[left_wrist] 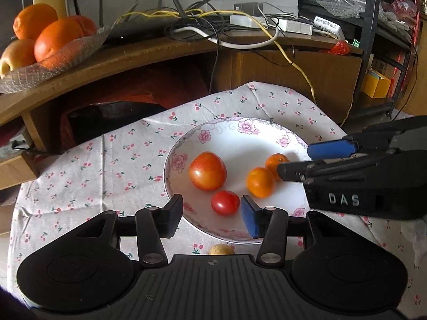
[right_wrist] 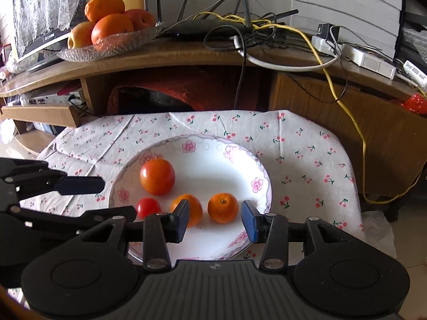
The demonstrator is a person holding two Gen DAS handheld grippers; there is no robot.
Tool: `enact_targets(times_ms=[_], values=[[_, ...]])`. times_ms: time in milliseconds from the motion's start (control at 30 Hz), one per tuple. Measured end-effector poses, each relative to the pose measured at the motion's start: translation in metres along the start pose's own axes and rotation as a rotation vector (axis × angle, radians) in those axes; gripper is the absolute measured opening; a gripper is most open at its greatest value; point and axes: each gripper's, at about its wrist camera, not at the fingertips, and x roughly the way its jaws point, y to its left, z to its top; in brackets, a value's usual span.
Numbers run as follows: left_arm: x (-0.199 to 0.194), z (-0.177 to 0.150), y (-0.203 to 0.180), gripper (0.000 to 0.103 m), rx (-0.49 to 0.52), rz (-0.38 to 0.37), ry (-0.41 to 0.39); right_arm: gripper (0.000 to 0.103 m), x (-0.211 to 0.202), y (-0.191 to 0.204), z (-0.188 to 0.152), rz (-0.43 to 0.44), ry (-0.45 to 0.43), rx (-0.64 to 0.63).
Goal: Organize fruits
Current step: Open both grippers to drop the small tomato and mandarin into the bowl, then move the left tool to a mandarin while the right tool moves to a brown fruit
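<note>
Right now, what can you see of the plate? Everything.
The plate is round, white and glossy, ceramic by the look, with pink flowers and a grey scroll border on its rim. It lies flat on the cherry-print cloth. It holds a large tomato, a small tomato and two oranges. Both grippers hover at its near edge, jaws open.

4 fruits (right_wrist: 157,177) on plate (right_wrist: 263,184), plate on cloth (right_wrist: 307,144), shelf (right_wrist: 186,53) behind
</note>
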Motion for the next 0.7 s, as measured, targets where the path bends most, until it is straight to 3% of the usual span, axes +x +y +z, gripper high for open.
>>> enact_targets(times_ms=[700], values=[[-0.047, -0.024, 0.006, 0.06, -0.031, 0.011, 0.015, 0.042, -0.038, 0.018, -0.016, 0.043, -0.003, -0.016]])
